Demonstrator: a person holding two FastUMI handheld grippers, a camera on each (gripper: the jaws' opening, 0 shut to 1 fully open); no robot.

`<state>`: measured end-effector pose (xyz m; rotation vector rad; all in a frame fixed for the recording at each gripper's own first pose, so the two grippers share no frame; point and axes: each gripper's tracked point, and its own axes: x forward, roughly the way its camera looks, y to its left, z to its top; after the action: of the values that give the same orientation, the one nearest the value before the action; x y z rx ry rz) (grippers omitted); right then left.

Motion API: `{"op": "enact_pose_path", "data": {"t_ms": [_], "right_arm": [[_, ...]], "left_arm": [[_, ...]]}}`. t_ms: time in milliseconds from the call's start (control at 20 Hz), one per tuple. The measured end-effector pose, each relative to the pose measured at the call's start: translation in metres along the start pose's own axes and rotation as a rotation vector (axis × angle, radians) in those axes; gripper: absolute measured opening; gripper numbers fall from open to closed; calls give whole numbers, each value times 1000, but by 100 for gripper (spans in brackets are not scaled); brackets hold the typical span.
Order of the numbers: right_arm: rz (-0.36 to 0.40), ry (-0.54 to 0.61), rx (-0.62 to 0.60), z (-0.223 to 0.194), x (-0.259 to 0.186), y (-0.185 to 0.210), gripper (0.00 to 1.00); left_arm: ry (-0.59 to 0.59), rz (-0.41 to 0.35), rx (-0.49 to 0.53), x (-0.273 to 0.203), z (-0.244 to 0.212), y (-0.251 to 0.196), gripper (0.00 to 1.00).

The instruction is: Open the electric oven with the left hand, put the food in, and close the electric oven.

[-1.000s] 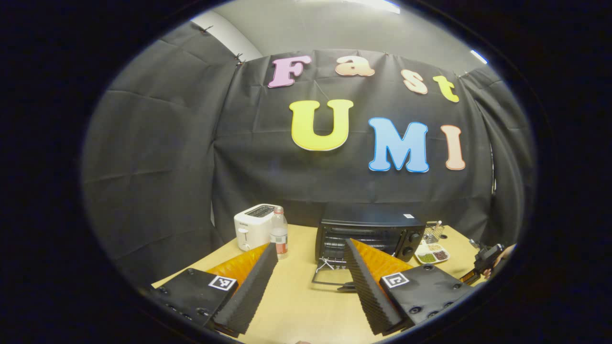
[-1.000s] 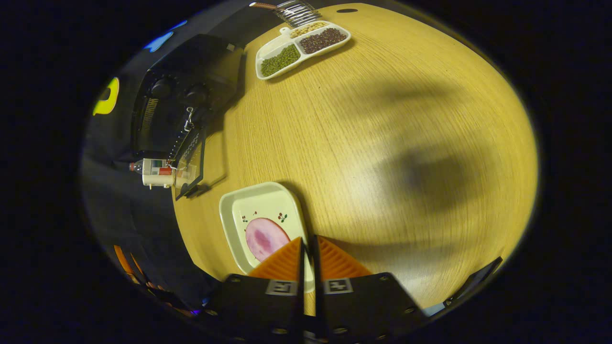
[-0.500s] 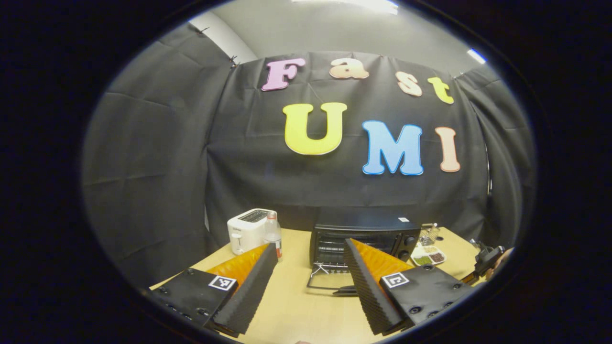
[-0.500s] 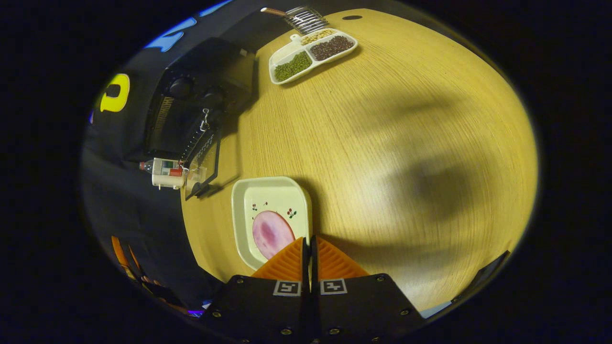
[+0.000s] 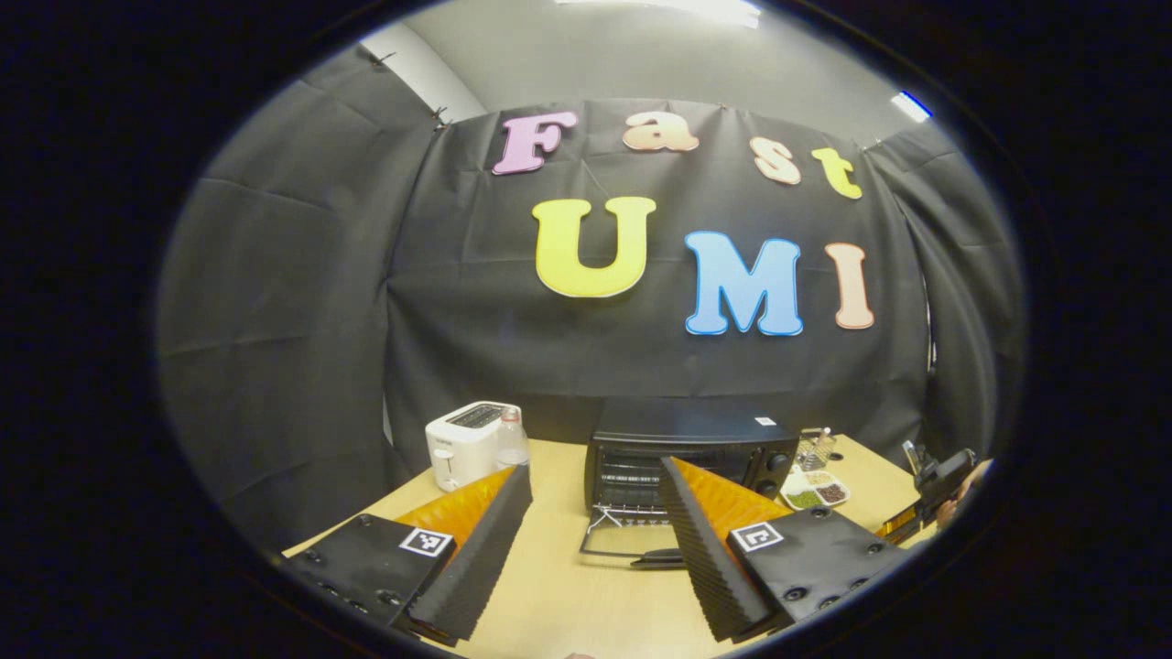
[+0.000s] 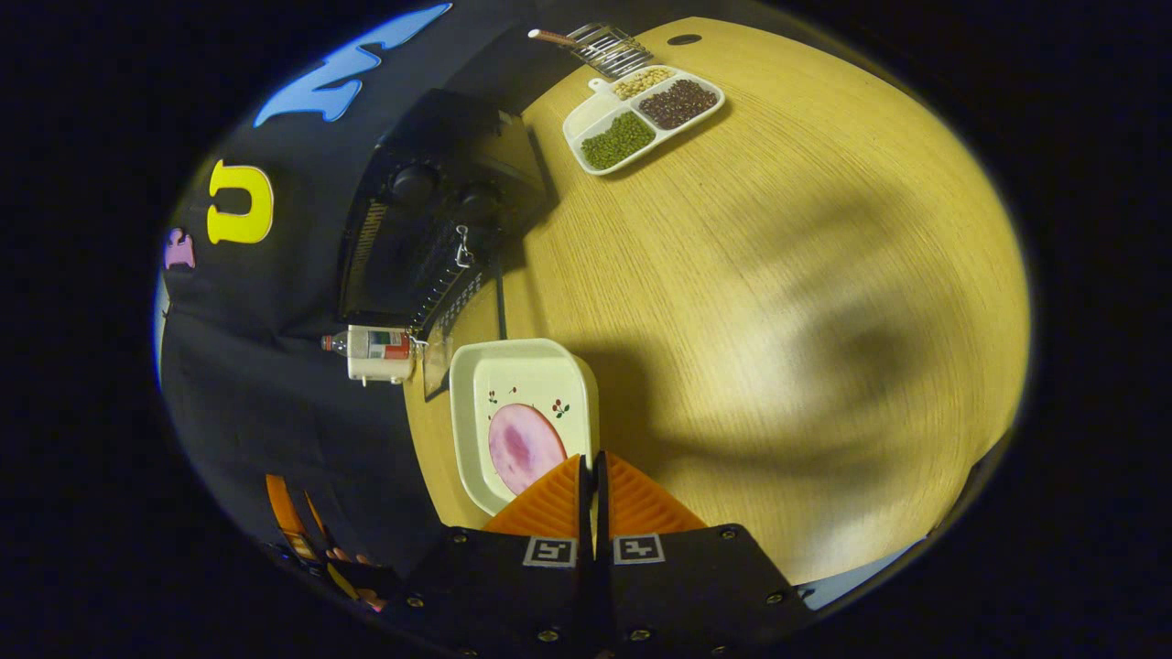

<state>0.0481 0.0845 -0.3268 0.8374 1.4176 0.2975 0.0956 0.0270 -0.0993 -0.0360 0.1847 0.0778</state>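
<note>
The black electric oven point(image 5: 691, 444) stands at the back of the table with its glass door point(image 5: 632, 546) folded down flat. My left gripper point(image 5: 595, 476) is open and holds nothing, well short of that door. In the right gripper view, my right gripper point(image 6: 591, 458) is shut on the near rim of a white square plate point(image 6: 526, 384). On the plate lies a pink slice of ham point(image 6: 524, 447). The plate's far edge reaches the corner of the open door point(image 6: 467, 307) of the oven point(image 6: 430, 220).
A white toaster point(image 5: 462, 439) and a bottle point(image 5: 511, 441) stand left of the oven. A divided tray of beans point(image 6: 641, 114) and a wire rack point(image 6: 604, 46) sit to its right. The left gripper point(image 6: 302, 535), with the hand holding it, shows at the table's near edge.
The left gripper has drawn back from the oven, which now looks smaller. The right gripper has carried the plate with ham closer to the open door.
</note>
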Motion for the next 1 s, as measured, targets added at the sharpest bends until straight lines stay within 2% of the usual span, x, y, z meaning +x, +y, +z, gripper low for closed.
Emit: {"op": "enact_pose_path", "data": {"t_ms": [100, 200, 350, 450, 550, 600, 650, 750, 800, 1000], "right_arm": [[16, -17, 8, 2, 4, 18, 1], [32, -30, 20, 6, 11, 36, 1], [47, -53, 51, 13, 23, 61, 1], [45, -71, 73, 16, 32, 76, 0], [52, -102, 103, 22, 43, 90, 1], [54, -125, 124, 25, 49, 98, 1], [57, -143, 146, 28, 55, 106, 0], [65, -167, 186, 32, 68, 122, 1], [72, -177, 203, 34, 74, 130, 1], [70, -217, 258, 41, 94, 153, 1]], "left_arm": [[-4, -1, 2, 6, 2, 3, 91], [-6, -2, -3, 13, 3, 7, 99], [-4, -3, -14, 24, 2, 15, 99], [1, -6, -13, 33, 0, 21, 91], [1, -6, -7, 40, 0, 28, 91], [3, -8, -7, 44, 0, 32, 95], [6, -9, -7, 49, -1, 37, 91], [9, -10, -4, 56, -1, 46, 91], [8, -12, -3, 60, -2, 50, 95], [7, -12, 2, 73, -1, 69, 95]]}}
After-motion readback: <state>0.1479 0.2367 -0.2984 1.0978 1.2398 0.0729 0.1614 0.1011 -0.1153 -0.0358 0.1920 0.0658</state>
